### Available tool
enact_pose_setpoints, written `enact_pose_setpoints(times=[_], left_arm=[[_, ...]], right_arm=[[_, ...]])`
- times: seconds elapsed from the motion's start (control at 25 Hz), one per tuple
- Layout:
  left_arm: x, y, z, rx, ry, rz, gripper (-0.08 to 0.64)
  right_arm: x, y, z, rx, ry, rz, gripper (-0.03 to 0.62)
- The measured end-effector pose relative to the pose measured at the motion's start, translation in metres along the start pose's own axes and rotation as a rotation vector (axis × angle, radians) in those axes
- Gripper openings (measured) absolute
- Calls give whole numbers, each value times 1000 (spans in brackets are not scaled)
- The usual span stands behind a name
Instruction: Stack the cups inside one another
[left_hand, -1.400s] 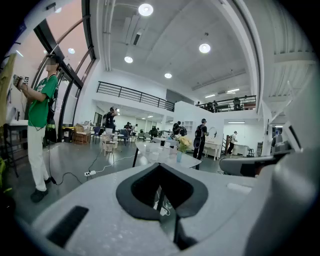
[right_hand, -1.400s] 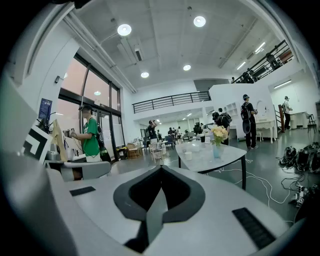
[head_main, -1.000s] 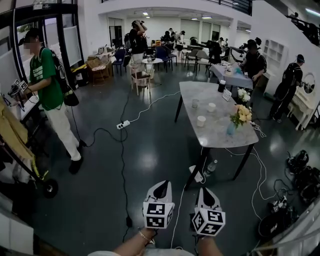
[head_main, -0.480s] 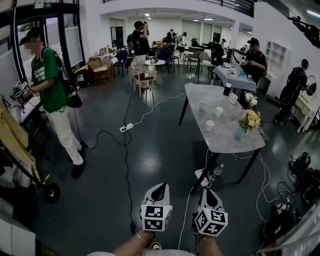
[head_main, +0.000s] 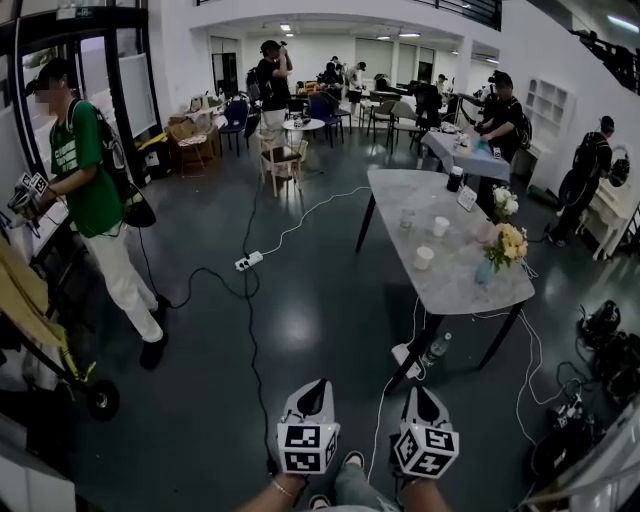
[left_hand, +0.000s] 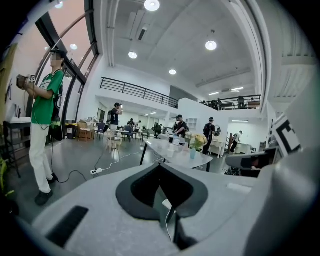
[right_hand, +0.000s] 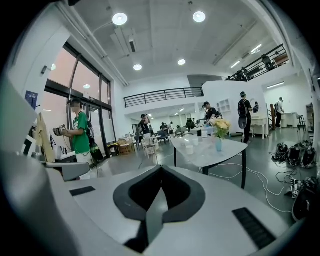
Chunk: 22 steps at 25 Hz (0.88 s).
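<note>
Low in the head view, both forearms reach forward side by side, the left hand (head_main: 283, 491) and the right hand (head_main: 421, 494) each behind its marker cube. The left tongs (head_main: 317, 384) and the right tongs (head_main: 419, 391) sit level with each other and near together, and point ahead with a slight downward tilt. In each gripper view the jaw tips meet at a point, so both tongs are closed with nothing between them. A shoe (head_main: 351, 461) shows between the two tongs.

Ahead lies wide dark floor (head_main: 300, 320). A black cable (head_main: 250, 340) crosses it and leads up to a power strip (head_main: 244, 262). A white cable (head_main: 374, 425) runs toward the legs of the worktop (head_main: 440, 300).

The worktop stands well ahead and to the right, its rounded near edge closest. The cups (head_main: 424, 258), three of them and pale, stand apart from one another near its middle, none nested. A vase of flowers (head_main: 505, 245) stands at its right edge.

At far left stands a person in a green shirt (head_main: 85, 180).
</note>
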<state>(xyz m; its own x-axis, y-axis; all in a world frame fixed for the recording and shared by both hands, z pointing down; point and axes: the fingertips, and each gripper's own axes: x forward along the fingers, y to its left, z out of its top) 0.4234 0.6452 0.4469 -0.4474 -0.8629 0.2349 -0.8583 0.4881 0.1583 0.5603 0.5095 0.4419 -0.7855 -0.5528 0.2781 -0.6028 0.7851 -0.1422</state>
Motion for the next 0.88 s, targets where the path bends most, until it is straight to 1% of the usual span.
enact_pose_setpoints(times=[0.08, 0.2, 0.36, 0.44, 0.68, 0.88], left_arm=[[10, 2, -2, 1, 3, 0, -5], [34, 9, 2, 20, -1, 7, -5], [77, 17, 20, 47, -7, 9, -5], [101, 16, 31, 50, -7, 4, -5], [165, 19, 54, 53, -11, -3, -5], [205, 25, 58, 33, 4, 15, -5]], right_arm=[[14, -2, 4, -9, -9, 3, 8], [43, -5, 13, 10, -34, 12, 8], [84, -7, 32, 31, -69, 36, 8], [104, -15, 44, 36, -77, 35, 8], [164, -48, 65, 51, -63, 8, 8], [204, -61, 71, 50, -37, 14, 8]])
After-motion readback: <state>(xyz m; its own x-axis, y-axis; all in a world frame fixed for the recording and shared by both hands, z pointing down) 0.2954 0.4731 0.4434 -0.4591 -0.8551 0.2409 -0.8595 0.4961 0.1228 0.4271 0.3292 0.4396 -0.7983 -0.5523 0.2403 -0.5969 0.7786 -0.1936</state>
